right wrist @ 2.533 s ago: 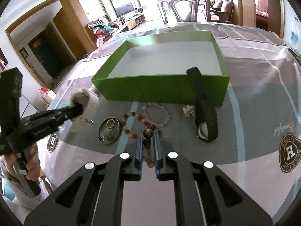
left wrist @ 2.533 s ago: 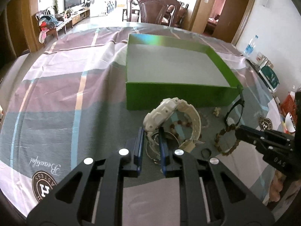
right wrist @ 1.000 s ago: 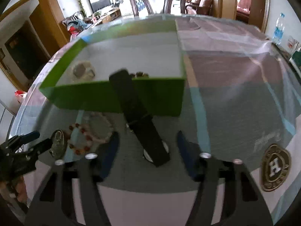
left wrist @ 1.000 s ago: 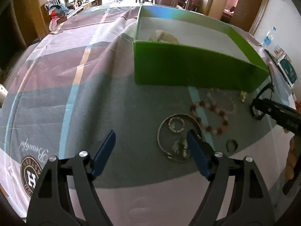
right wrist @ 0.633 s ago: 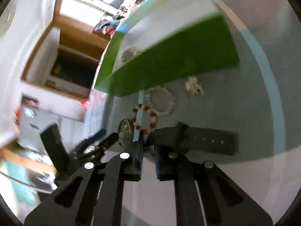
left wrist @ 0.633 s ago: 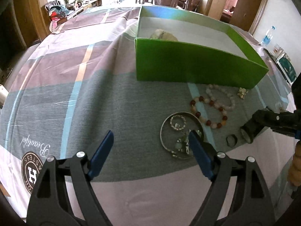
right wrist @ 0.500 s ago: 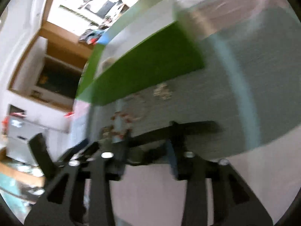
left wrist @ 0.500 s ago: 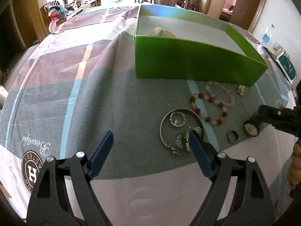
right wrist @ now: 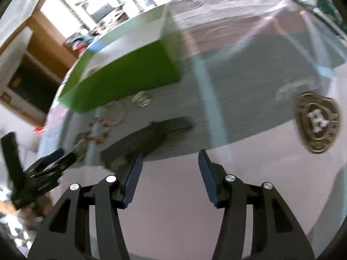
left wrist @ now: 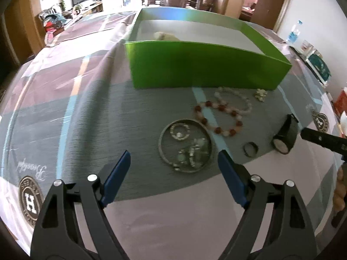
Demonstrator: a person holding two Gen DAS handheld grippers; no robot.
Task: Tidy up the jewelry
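In the left wrist view the left gripper [left wrist: 173,169] hangs low in the frame with its 2 blue fingers spread wide and nothing between them. The round metal dish [left wrist: 185,145] of small trinkets sits just above the gap and toward the right finger, so the spread reads as preparation to take the dish or something in it. Up and to the right of the dish lie the red and white bead bracelet [left wrist: 218,118] and the pale bead bracelet [left wrist: 234,99], overlapping, with a small gold charm [left wrist: 261,92] near the box corner and a dark ring [left wrist: 250,148] lower down.

The green box [left wrist: 206,69] fills the upper centre, its near wall facing the jewelry; a pale piece, mostly hidden by that wall, already lies inside at its left.

At the right edge the black watch [left wrist: 285,135] rests on the tablecloth [left wrist: 65,99], just off the tip of the right gripper [right wrist: 169,162]. In the blurred right wrist view that gripper's jaws have just been opening and now stand apart, empty, with the watch lying above and left of the left finger rather than between them. It seems the watch slipped or was set down short of the box.
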